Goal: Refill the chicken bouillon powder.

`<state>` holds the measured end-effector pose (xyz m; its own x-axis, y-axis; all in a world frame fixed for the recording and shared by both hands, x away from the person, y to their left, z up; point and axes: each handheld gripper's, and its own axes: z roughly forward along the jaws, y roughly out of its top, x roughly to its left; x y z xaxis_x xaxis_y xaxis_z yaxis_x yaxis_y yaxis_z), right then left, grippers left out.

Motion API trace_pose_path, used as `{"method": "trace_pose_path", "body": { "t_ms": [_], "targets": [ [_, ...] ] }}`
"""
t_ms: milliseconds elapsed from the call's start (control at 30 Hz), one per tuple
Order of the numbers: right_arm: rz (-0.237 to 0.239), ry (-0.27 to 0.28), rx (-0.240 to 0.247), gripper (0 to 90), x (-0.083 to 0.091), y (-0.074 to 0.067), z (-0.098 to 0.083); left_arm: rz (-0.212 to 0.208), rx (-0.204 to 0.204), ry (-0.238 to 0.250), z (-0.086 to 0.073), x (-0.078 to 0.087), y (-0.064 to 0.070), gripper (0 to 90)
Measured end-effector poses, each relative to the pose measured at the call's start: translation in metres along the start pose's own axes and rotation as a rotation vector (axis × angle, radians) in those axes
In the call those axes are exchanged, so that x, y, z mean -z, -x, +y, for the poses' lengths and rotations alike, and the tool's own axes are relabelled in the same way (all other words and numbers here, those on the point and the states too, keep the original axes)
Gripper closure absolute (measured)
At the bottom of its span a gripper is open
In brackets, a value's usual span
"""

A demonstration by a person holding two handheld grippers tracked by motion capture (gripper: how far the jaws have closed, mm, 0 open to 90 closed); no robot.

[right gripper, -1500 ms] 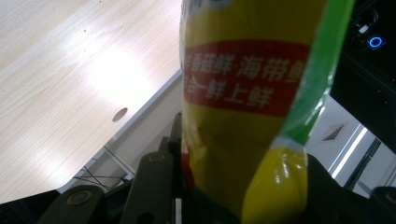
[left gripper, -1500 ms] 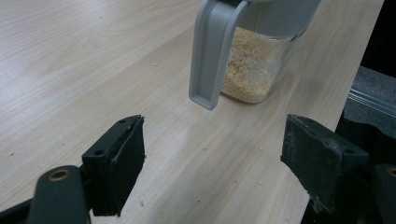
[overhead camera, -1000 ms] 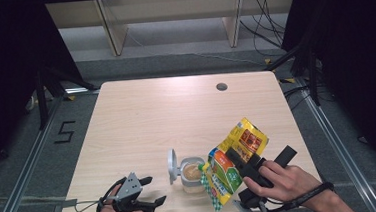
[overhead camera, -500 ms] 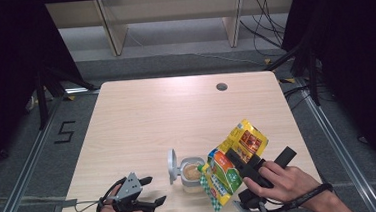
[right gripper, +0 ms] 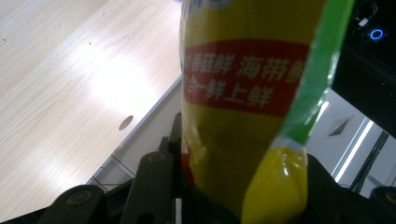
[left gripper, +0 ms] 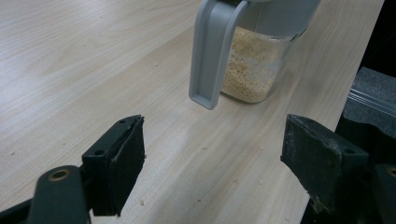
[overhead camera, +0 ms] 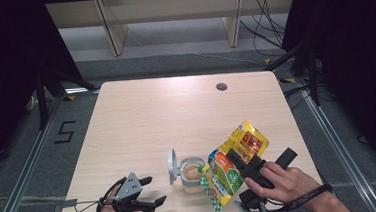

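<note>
The right hand-held gripper (overhead camera: 240, 163) clamps a yellow packet (right gripper: 243, 93) whose red band reads 海带; the left hand-held gripper (left gripper: 212, 161) gapes beside the jar (left gripper: 254, 65).

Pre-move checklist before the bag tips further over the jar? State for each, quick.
1. Jar lid open: ok. The grey flip lid stands up beside the mouth of the clear jar.
2. Bag held: ok. The right gripper is shut on the yellow-green bag.
3. Bag mouth over the jar: cannot tell. Its lower corner sits at the jar's right rim in the high view; the opening isn't visible.
4. Jar steadied: not ok. The left gripper is open, with the jar ahead of its fingers, untouched.
5. Headroom in jar: cannot tell. Granules show through the wall, but the top is cut off.
6. Table clean: not ok. Stray grains lie on the wooden table.
</note>
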<state>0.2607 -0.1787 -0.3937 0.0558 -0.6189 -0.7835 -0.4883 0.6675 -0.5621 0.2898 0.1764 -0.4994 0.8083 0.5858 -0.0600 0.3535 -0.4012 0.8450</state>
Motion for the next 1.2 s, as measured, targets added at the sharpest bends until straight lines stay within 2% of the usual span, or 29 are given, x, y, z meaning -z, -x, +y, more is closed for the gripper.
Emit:
{"method": "trace_pose_path", "body": {
  "t_ms": [33, 67, 233, 267, 467, 500, 533, 667, 767, 867, 900, 933, 967, 1000, 1067, 1200],
  "targets": [
    [-0.005, 0.016, 0.02, 67.9, -0.001, 0.002, 0.0, -0.003, 0.006, 0.004, 0.0, 0.0, 0.0, 20.9],
    [0.005, -0.001, -0.004, 67.9, 0.0, 0.0, 0.0, -0.003, 0.006, 0.004, 0.0, 0.0, 0.0, 20.9],
    [0.007, 0.0, -0.01, 67.9, 0.001, -0.001, -0.001, -0.002, 0.006, 0.004, 0.0, 0.0, 0.0, 20.9],
    [0.008, -0.004, -0.024, 67.9, 0.001, -0.002, 0.0, -0.002, 0.005, 0.004, 0.0, 0.0, 0.0, 20.9],
    [0.005, 0.002, -0.025, 68.0, 0.001, -0.003, -0.001, -0.003, 0.007, 0.003, 0.0, -0.001, 0.0, 20.9],
    [0.007, -0.005, -0.049, 67.9, 0.002, -0.004, -0.001, -0.003, 0.006, 0.002, 0.0, 0.0, 0.0, 20.9],
    [0.008, 0.003, -0.03, 68.0, 0.001, -0.002, -0.001, -0.003, 0.012, 0.006, 0.0, -0.001, 0.001, 20.9],
    [0.005, -0.006, -0.043, 67.9, 0.003, -0.003, -0.002, -0.002, 0.011, 0.006, 0.0, -0.001, 0.0, 20.9],
    [-0.002, 0.001, -0.061, 68.0, 0.002, -0.005, -0.001, 0.0, 0.017, 0.006, 0.0, -0.001, 0.001, 20.9],
    [0.001, 0.002, -0.075, 68.0, 0.003, -0.007, -0.001, -0.002, 0.005, 0.002, 0.0, 0.0, 0.0, 20.9],
    [0.02, -0.007, -0.097, 68.0, 0.003, -0.008, 0.0, -0.002, 0.006, 0.002, 0.0, 0.0, 0.0, 20.9],
    [0.01, -0.003, -0.077, 68.0, 0.003, -0.008, -0.001, -0.001, 0.011, 0.007, 0.0, -0.001, 0.001, 20.9],
    [0.013, -0.001, -0.077, 67.9, 0.003, -0.008, -0.001, -0.001, 0.01, 0.007, 0.0, -0.001, 0.0, 20.9],
    [0.019, -0.013, -0.055, 68.0, 0.004, -0.006, -0.001, -0.001, 0.01, 0.006, 0.0, -0.001, 0.0, 20.9],
    [0.015, -0.012, -0.108, 68.0, 0.003, -0.01, -0.001, -0.002, 0.011, 0.006, 0.0, -0.001, 0.0, 20.9],
    [0.005, -0.017, -0.133, 68.1, 0.004, -0.011, -0.001, -0.004, 0.011, 0.005, 0.0, -0.001, 0.001, 20.9]
  ]
}}
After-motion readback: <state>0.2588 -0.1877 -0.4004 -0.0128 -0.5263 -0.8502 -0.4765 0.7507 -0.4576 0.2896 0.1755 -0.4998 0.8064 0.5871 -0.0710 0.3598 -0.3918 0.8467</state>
